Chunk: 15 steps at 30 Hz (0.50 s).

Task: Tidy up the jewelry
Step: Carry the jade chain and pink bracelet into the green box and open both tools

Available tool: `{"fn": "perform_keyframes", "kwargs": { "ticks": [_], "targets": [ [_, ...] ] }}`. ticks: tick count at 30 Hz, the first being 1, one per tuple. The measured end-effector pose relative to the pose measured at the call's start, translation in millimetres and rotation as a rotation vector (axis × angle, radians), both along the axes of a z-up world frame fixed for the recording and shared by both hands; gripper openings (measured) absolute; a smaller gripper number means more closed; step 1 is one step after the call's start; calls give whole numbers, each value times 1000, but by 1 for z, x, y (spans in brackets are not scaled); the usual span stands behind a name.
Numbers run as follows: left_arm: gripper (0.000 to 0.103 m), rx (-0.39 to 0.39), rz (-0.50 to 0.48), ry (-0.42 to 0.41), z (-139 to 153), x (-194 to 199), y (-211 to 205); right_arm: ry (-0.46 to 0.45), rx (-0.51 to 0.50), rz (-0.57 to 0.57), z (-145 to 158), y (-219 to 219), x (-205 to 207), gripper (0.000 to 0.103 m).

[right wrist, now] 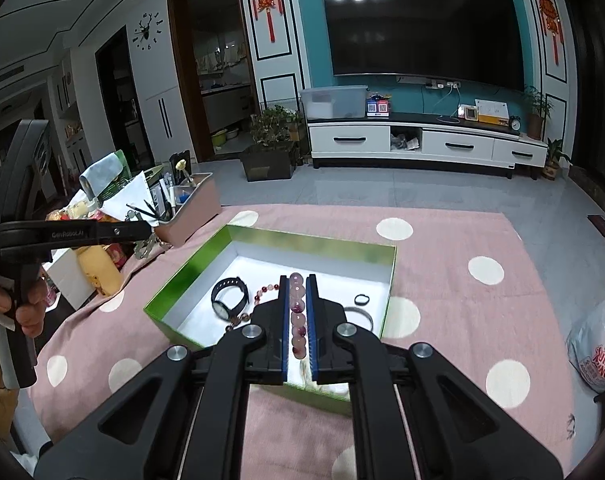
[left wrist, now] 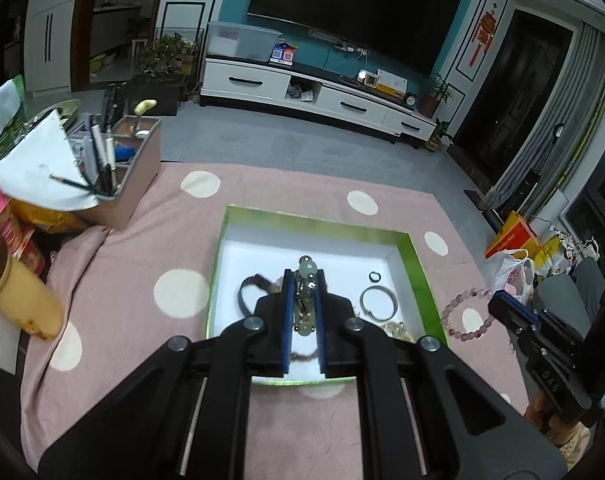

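Left claw (left wrist: 305,300) pinching my pale green bead strand (left wrist: 307,270) above the green box (left wrist: 416,256) | right claw (right wrist: 296,316) pinching pink bead bracelet (right wrist: 297,312) over that box | inside it: watch (right wrist: 228,300), bangle (left wrist: 377,303), small ring (left wrist: 375,277) | left: both strands to set down.

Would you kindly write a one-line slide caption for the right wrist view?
Right gripper shut on a pink round-bead bracelet above the green white-lined open box holding a black wristwatch.

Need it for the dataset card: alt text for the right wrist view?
The right tool clamps a pink bead bracelet above an open green box holding a black watch on a pink dotted cloth.
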<state>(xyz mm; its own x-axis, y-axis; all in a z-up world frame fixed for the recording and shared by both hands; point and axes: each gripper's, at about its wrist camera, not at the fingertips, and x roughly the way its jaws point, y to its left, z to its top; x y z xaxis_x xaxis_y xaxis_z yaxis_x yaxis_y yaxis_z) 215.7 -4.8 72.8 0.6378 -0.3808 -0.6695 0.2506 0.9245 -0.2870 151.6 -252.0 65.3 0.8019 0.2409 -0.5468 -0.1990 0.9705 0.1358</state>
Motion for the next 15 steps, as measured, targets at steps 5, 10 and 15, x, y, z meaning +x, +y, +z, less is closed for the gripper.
{"fn": "perform_keyframes", "kwargs": {
  "ticks": [5, 10, 15],
  "targets": [
    [9, 31, 10, 25, -2, 27, -13, 15, 3, -1, 1, -2, 23, 7],
    [9, 57, 12, 37, -9, 48, -26, 30, 4, 1, 0, -2, 45, 7],
    [9, 77, 22, 60, -20, 69, -33, 62, 18, 4, -7, -3, 68, 7]
  ]
}}
